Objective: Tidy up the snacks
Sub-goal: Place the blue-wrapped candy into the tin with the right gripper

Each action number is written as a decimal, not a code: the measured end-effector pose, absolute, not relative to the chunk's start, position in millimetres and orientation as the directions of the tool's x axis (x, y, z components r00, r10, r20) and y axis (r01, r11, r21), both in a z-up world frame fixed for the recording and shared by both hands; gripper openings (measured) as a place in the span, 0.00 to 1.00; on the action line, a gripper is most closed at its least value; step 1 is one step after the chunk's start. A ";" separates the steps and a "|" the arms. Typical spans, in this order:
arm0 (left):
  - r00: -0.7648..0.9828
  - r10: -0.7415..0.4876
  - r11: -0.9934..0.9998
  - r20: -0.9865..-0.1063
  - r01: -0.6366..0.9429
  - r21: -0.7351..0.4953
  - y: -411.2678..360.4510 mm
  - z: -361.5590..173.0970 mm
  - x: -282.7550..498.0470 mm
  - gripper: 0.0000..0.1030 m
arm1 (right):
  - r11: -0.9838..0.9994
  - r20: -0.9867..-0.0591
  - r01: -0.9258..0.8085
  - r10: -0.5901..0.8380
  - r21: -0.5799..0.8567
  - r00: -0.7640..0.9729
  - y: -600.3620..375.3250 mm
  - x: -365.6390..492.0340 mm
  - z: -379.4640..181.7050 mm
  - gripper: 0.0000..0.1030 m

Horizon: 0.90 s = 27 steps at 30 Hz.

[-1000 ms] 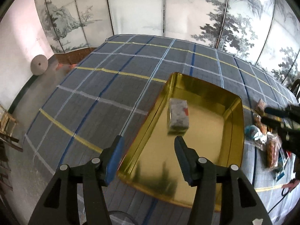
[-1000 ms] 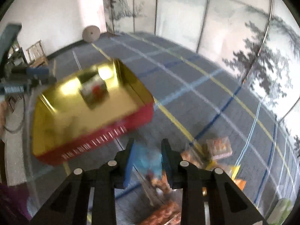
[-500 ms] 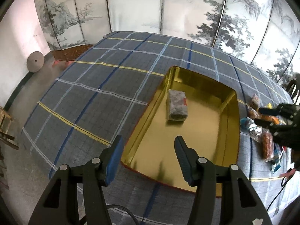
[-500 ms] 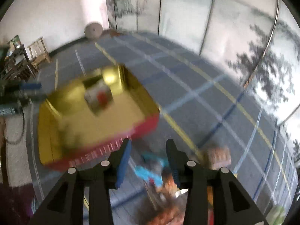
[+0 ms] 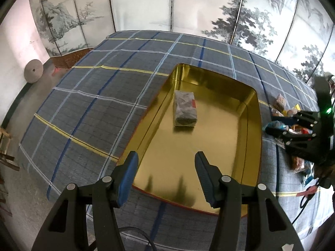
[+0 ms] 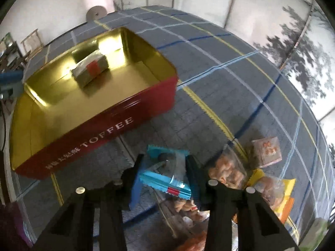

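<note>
Plaid cloth (image 5: 88,108), one tin (image 6: 117,115), one packet (image 5: 185,110) inside; left claw (image 5: 166,179) released, right claw (image 6: 164,173) astride blue packet (image 6: 165,175), grip unclear.

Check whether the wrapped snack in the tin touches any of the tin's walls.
Apart. The left wrist view shows the wrapped snack lying on the tin floor, with bare gold floor all around it.

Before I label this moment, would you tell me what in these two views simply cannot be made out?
- Right wrist view: whether the right gripper already pinches the blue snack packet; its fingers cover the packet's edges.
- Same view: the lower snack bags, hidden by the gripper body and blurred.
- Left wrist view: the snack pile, partly covered by the right gripper.
- Both views: the print on the wrapped snack in the tin, too small.
</note>
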State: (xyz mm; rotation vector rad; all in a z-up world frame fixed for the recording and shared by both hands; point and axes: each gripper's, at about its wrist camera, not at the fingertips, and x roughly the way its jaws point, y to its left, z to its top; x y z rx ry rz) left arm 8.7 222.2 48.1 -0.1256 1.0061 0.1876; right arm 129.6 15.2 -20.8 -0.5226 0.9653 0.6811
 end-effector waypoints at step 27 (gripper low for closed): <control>0.521 0.108 0.977 -0.847 -0.212 -0.006 219.2 48.7 -1.4 0.59 | 0.720 -0.768 -0.694 0.439 -0.010 0.467 16.8 117.2 48.0 0.31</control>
